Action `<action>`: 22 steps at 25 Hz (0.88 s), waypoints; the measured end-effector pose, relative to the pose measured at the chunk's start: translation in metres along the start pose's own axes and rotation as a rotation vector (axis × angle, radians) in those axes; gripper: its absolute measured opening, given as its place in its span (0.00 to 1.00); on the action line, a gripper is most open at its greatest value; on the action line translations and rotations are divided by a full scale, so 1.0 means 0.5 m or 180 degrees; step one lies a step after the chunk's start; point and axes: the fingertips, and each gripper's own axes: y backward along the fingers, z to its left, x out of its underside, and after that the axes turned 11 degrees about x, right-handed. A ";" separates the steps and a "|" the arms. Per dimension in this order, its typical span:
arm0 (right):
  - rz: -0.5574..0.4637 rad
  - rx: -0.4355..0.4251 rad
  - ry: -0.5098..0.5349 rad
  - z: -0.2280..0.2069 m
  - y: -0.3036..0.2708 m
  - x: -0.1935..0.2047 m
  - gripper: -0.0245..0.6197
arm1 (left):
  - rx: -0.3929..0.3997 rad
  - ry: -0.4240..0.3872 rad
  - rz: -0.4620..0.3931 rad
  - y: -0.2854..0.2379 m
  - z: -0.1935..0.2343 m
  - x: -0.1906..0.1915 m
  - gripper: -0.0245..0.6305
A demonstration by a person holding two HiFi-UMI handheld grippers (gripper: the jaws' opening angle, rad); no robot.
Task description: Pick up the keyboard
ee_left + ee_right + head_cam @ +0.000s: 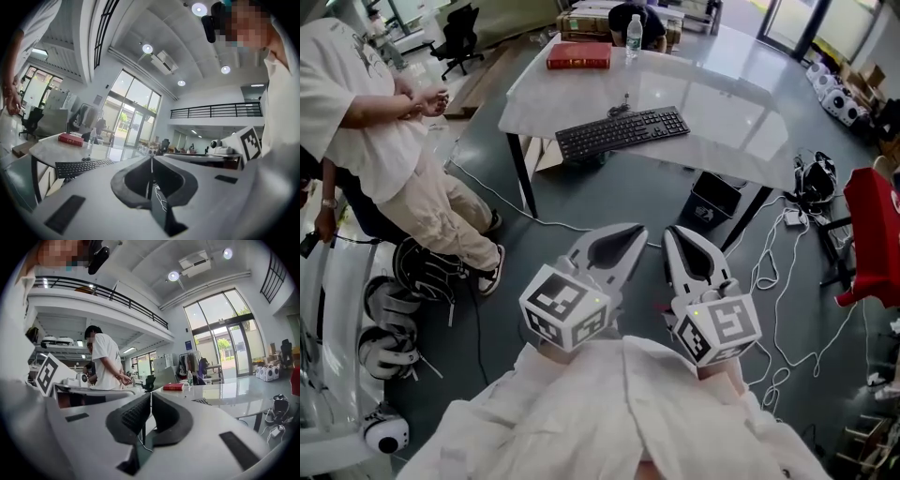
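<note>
A pale, glossy worktop fills the upper half of the head view, its far edge cut off by the top of the frame. At the left a person in a white shirt and beige trousers stands by its corner with hands clasped, the head out of frame. Low in the foreground, well short of the worktop and above dark floor, are the two grippers side by side. The left gripper and the right gripper each have their jaws closed tip to tip with nothing between them, as each gripper's own view confirms. The wearer's sleeves hide the hands behind the marker cubes. The black keyboard lies flat near the worktop's front edge, slightly angled, untouched. In the right gripper view only one corner of it shows past the jaw. A small dark clump just behind it is too small to make out. Further back lies a red book, and near it stands a clear water bottle.
</note>
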 end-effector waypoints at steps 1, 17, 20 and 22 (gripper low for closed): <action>0.0001 0.0024 -0.0018 -0.004 -0.013 -0.001 0.09 | 0.0020 0.0000 0.0019 -0.006 0.011 -0.001 0.07; 0.0111 0.0009 -0.0254 -0.028 -0.138 0.026 0.09 | -0.0050 0.0060 0.0192 -0.035 0.151 0.014 0.07; 0.0134 -0.0029 -0.0245 -0.035 -0.170 0.033 0.09 | -0.0049 0.0005 0.0237 -0.052 0.172 0.019 0.07; 0.0134 -0.0035 -0.0221 -0.044 -0.195 0.026 0.09 | -0.0041 0.0009 0.0235 -0.066 0.190 0.015 0.07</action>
